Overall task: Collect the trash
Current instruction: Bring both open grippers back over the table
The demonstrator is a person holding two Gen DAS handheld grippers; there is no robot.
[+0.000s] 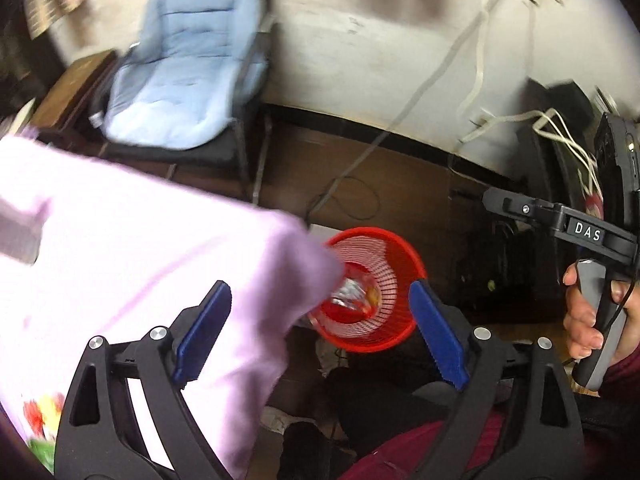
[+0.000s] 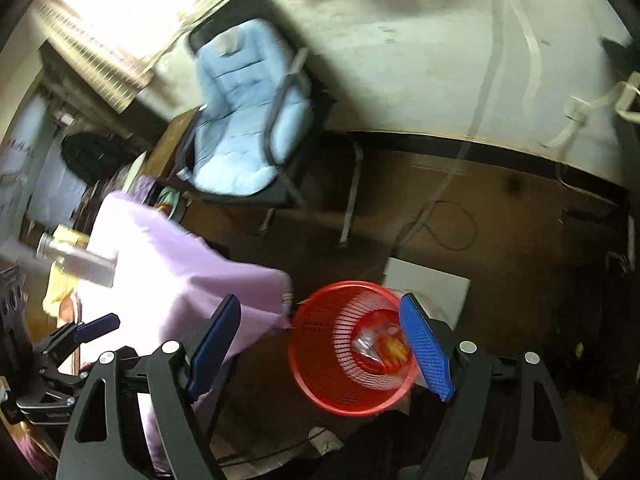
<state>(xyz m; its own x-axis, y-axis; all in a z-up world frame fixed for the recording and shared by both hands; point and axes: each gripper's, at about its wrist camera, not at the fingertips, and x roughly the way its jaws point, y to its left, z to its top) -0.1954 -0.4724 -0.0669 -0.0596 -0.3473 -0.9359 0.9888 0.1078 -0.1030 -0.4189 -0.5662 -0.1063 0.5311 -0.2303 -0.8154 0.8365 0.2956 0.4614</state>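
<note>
A red mesh waste basket point(image 1: 394, 280) stands on the floor beside the corner of a table under a lilac cloth point(image 1: 140, 248). Crumpled clear and orange wrappers point(image 1: 354, 296) lie in its bottom; they also show in the right wrist view point(image 2: 380, 346) inside the basket point(image 2: 332, 364). My left gripper point(image 1: 320, 332) is open and empty, held above the basket and the table corner. My right gripper point(image 2: 320, 344) is open and empty, above the basket. The right gripper's body shows at the right of the left wrist view point(image 1: 580, 232). The left gripper's fingers point(image 2: 96, 326) show at the left of the right wrist view.
A chair with a pale blue cushion point(image 1: 188, 64) stands by the wall. Cables point(image 1: 352, 196) trail over the brown floor. A white box point(image 2: 428, 284) lies behind the basket. A clear bottle point(image 2: 76, 260) and a yellow item point(image 2: 60, 284) lie on the lilac cloth point(image 2: 168, 272).
</note>
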